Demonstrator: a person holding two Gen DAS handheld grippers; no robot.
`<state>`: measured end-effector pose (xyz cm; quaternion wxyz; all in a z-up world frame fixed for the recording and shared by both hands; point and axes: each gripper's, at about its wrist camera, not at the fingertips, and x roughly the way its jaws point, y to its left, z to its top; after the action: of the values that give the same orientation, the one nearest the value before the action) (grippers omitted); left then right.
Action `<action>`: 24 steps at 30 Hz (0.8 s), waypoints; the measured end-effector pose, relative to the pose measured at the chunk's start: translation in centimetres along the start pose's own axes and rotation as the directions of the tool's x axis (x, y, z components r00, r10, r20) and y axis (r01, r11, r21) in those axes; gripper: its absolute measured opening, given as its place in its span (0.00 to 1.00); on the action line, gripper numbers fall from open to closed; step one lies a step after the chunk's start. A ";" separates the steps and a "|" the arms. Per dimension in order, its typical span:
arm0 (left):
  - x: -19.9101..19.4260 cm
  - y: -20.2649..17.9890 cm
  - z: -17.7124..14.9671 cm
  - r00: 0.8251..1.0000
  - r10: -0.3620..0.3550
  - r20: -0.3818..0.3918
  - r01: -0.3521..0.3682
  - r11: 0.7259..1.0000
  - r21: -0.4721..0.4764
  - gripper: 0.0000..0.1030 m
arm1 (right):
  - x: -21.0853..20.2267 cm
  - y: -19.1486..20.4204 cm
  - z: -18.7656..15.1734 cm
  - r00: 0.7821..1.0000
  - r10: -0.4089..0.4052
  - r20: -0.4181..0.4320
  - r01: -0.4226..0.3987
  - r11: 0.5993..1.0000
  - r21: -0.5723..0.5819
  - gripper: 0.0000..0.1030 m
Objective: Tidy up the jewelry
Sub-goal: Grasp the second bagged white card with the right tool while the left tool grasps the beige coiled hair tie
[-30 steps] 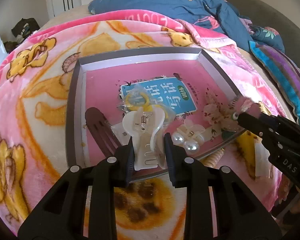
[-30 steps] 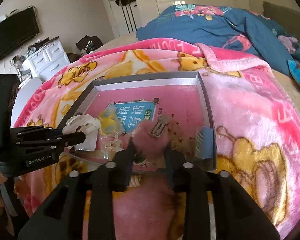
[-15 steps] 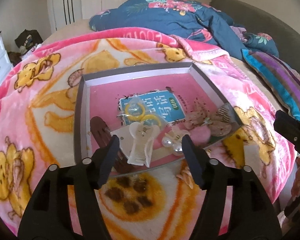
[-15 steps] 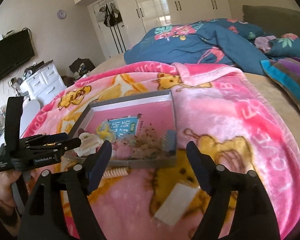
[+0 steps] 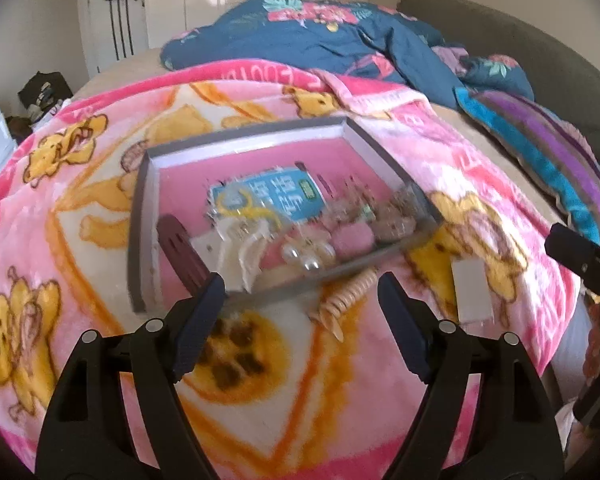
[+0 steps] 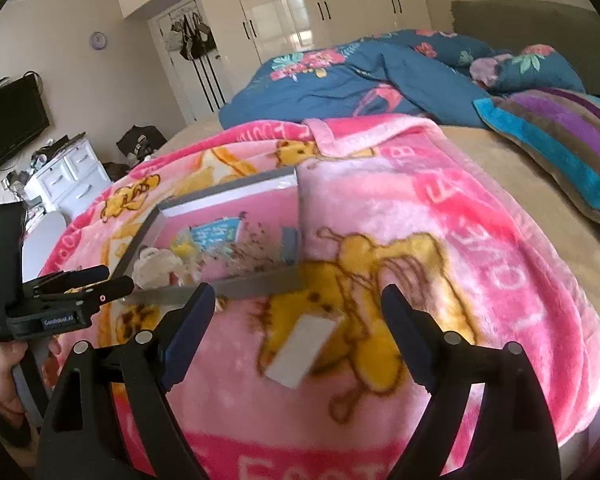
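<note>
A grey tray [image 5: 138, 216] with a pink floor lies on the pink blanket. In it are a white claw clip [image 5: 246, 246], a dark red clip [image 5: 182, 258], pearl earrings [image 5: 306, 258], a pink pompom clip [image 5: 354, 238] and yellow rings [image 5: 242, 208] on a blue card. A beige spiral hair tie [image 5: 346, 294] lies on the blanket just outside the tray's near wall. My left gripper [image 5: 300, 300] is open and empty, short of the tray. My right gripper [image 6: 296, 316] is open and empty, above a white card [image 6: 302, 350]. The tray also shows in the right wrist view [image 6: 260, 282].
A blue floral duvet [image 5: 340, 44] and a striped pillow [image 5: 540, 160] lie at the far and right side of the bed. The white card also shows in the left wrist view [image 5: 472, 290], on the blanket right of the tray. White drawers [image 6: 68, 178] stand left of the bed.
Both grippers opened and pulled back from the tray. The left let go of the white claw clip and the right let go of the pink pompom clip; both clips now lie in the tray.
</note>
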<state>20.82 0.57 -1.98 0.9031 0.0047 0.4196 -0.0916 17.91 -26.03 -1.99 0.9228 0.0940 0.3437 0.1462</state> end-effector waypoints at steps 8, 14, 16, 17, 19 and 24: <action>2.7 -2.4 -2.0 0.995 -0.006 -0.098 0.015 0.996 0.090 0.69 | 1.3 -1.1 -2.1 0.996 0.022 -0.083 -0.018 0.999 0.048 0.82; 4.6 -2.5 -2.5 0.992 0.003 -0.126 0.014 0.991 0.136 0.69 | 3.4 -1.5 -3.7 0.982 0.083 -0.171 -0.065 0.992 0.107 0.72; 5.2 -2.4 -2.3 0.990 -0.007 -0.138 0.026 0.991 0.131 0.69 | 4.2 -1.6 -4.0 0.975 0.106 -0.196 -0.083 0.989 0.122 0.69; 5.6 -2.2 -2.3 0.989 -0.017 -0.149 0.036 0.992 0.124 0.69 | 4.6 -1.7 -4.0 0.972 0.119 -0.205 -0.093 0.987 0.132 0.68; 6.1 -2.1 -2.2 0.987 -0.031 -0.157 0.049 0.993 0.110 0.69 | 5.2 -1.8 -4.2 0.965 0.146 -0.216 -0.115 0.982 0.150 0.65; 7.0 -2.3 -1.8 0.988 -0.041 -0.151 0.058 0.992 0.115 0.69 | 8.1 -2.0 -4.3 0.944 0.210 -0.253 -0.157 0.964 0.215 0.52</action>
<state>23.51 -2.63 -8.24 0.8648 0.0547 0.4795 -0.1382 21.32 -24.85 -10.68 0.8354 0.1930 0.4699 0.2097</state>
